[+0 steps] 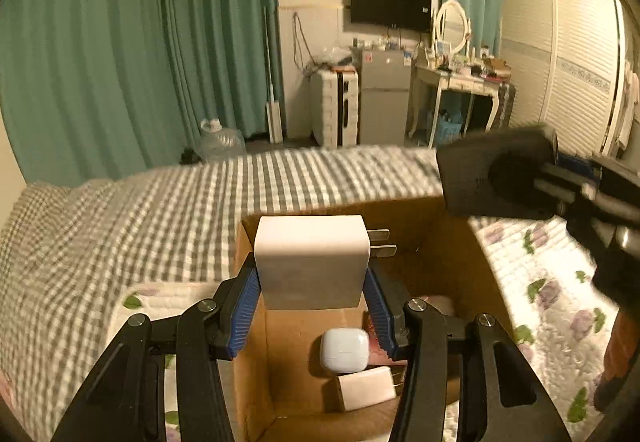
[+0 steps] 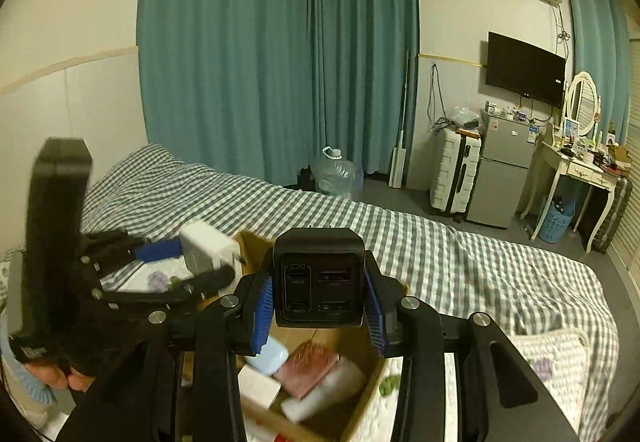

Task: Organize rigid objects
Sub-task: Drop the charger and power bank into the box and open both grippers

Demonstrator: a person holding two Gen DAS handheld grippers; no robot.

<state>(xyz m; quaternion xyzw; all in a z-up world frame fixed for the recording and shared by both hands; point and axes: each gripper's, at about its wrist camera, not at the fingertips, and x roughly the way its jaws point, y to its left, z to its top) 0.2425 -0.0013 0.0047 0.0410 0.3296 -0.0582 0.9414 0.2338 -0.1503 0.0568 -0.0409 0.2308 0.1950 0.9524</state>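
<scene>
At frame centre, the left gripper (image 1: 312, 294) is clamping a white charger (image 1: 312, 262) above an open cardboard box (image 1: 256, 362). The right gripper (image 2: 319, 306) is gripping a black multi-port charger (image 2: 319, 278) at centre, over the same box.

bed (image 1: 160, 202): checked cover | on it: floral quilt (image 1: 540, 282), cardboard box (image 1: 256, 362)

White wall charger (image 1: 312, 262): boxy, two flat prongs pointing right, held above the open cardboard box (image 1: 256, 362), blue pads pressed on both its sides. Black multi-port charger (image 2: 319, 276): rounded block, port face toward the right wrist camera, likewise clamped above the box. Inside the box: white earbud case (image 1: 344, 349) lying flat, a small white plug adapter (image 1: 366, 388) touching it, a pink item (image 2: 306, 368) partly hidden.
</scene>
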